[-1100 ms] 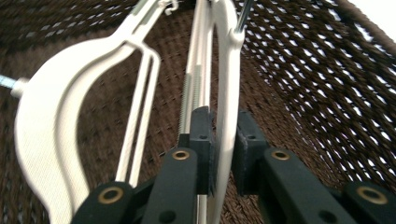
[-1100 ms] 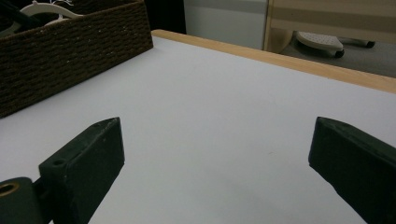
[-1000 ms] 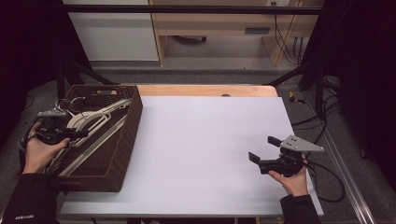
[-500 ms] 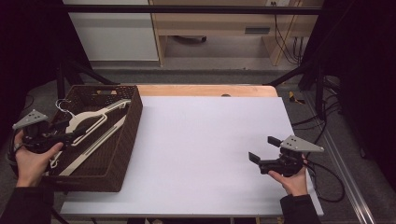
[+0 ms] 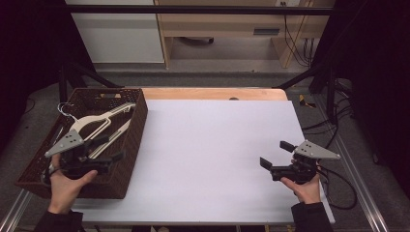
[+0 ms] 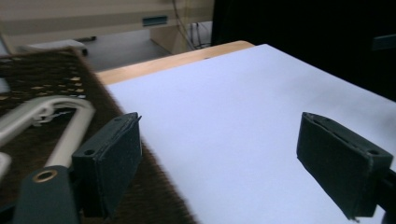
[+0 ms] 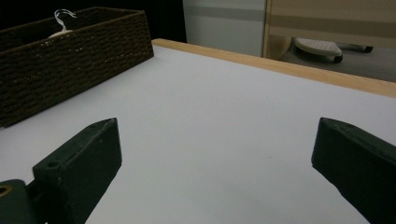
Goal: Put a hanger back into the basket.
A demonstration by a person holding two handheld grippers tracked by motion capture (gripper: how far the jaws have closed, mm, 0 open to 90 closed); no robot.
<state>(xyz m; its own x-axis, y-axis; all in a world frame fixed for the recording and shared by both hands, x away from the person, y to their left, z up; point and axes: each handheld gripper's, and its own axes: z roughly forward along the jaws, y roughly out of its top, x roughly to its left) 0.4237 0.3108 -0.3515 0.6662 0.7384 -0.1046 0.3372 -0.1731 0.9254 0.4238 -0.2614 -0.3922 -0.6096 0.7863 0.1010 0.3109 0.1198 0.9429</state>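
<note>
**Pale hangers lie in the wicker basket**

The cream hangers [image 5: 99,123], wire hook at the far end, lie slanted inside the dark woven basket [image 5: 138,121]. Above its near corner, the left gripper [image 5: 107,149] has just been opening, empty. The right gripper [image 5: 274,154] gapes empty over the white table [image 5: 212,145].

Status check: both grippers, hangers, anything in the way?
Left gripper over the basket, jaws just opened, nothing between them. Right gripper open above the table. Hangers lie in the basket. Nothing in the way.

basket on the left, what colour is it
Dark brown woven wicker basket; the weave shows best in the right gripper view.
</note>
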